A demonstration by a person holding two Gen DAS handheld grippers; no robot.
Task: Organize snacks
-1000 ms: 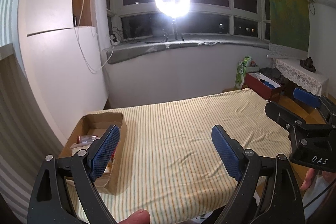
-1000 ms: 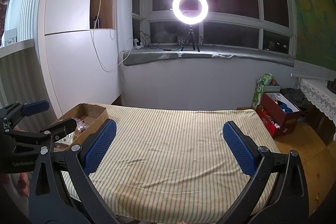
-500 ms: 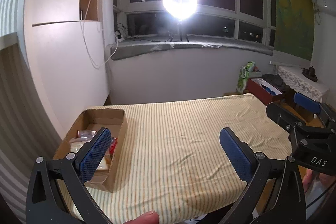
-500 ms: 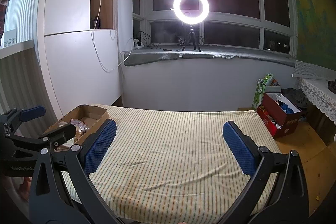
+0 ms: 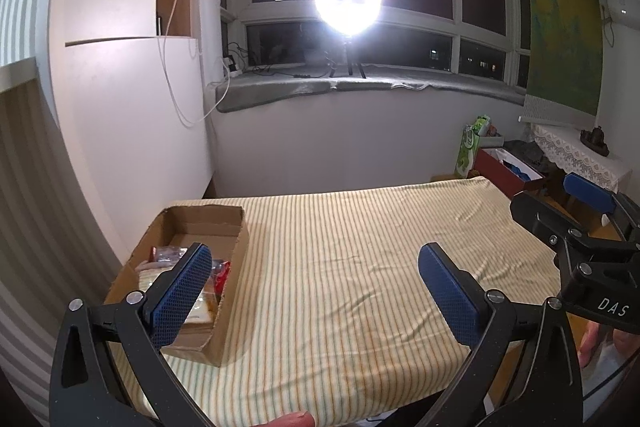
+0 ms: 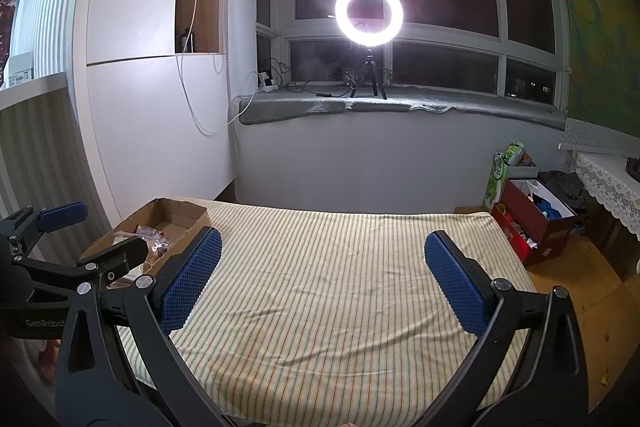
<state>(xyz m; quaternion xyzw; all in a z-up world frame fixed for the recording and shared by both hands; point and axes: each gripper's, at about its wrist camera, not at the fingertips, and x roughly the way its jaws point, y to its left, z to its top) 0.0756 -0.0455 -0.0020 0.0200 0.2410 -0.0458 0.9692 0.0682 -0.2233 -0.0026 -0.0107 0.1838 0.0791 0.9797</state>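
Striped cloth (image 5: 340, 267) covers the table, with a box (image 5: 224, 227) of snacks (image 5: 192, 263) (wrapped) at its left edge. Left gripper (image 5: 316, 291) and right gripper (image 6: 324, 279) both hover spread, empty.

Brown corrugated cardboard box (image 5: 230, 259), left of the tool: matt, raw torn edges. Crinkly clear plastic snack packets (image 5: 168, 254) inside: glossy. Yellow-and-green striped cloth table cover (image 5: 340, 267), ahead: soft, matt, lightly wrinkled. Blue gripper finger pads (image 5: 182, 293): textured, mesh-patterned rubber; black arms matt plastic, metal rivets.
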